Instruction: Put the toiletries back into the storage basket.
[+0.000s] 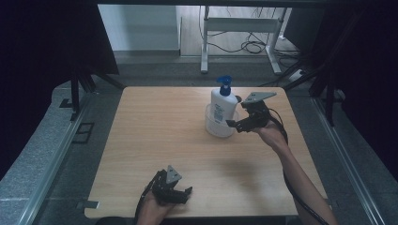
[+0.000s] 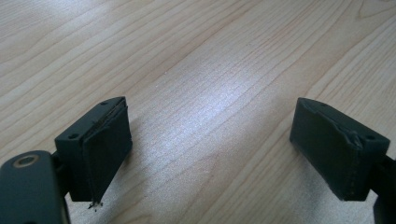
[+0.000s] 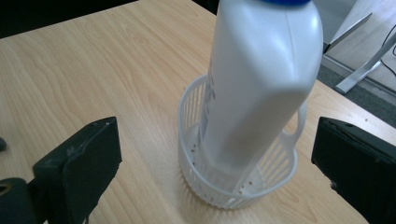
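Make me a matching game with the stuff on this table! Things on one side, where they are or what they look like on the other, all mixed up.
Things:
1. pump bottle
2. white basket
3. left gripper
4. right gripper

Descriptions:
A. open, over bare wood near the table's front edge
B. white with a blue pump top
C. open, beside the basket at the far side of the table
D. slotted walls, with the bottle standing in it

Pairs: 1-B, 2-D, 3-A, 4-C
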`<action>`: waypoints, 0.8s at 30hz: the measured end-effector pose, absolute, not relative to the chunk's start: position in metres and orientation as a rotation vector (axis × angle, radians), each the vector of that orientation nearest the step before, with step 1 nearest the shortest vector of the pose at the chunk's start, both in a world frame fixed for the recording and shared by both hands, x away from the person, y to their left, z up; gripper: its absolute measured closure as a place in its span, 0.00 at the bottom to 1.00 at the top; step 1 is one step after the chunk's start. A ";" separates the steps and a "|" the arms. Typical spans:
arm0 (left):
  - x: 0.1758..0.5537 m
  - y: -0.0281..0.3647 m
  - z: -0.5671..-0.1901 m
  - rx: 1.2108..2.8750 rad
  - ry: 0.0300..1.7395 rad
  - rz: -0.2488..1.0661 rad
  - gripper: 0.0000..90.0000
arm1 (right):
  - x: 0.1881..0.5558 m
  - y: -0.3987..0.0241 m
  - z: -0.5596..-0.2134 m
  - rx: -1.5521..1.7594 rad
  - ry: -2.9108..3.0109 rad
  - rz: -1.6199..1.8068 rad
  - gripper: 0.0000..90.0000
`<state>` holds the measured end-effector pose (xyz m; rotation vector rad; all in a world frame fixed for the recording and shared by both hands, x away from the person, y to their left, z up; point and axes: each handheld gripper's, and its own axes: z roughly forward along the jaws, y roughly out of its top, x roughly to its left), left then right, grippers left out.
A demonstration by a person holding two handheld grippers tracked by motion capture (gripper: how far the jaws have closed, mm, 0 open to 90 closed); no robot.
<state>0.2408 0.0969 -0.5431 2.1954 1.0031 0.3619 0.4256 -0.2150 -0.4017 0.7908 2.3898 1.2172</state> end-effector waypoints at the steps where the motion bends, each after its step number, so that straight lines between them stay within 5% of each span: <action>1: 0.241 0.097 -0.543 2.195 1.003 0.362 0.13 | 0.425 -0.216 -0.403 0.789 2.391 1.215 0.01; 24: 0.241 0.097 -0.543 2.196 1.003 0.365 0.13 | 0.393 -0.235 -0.427 0.830 2.423 1.198 0.01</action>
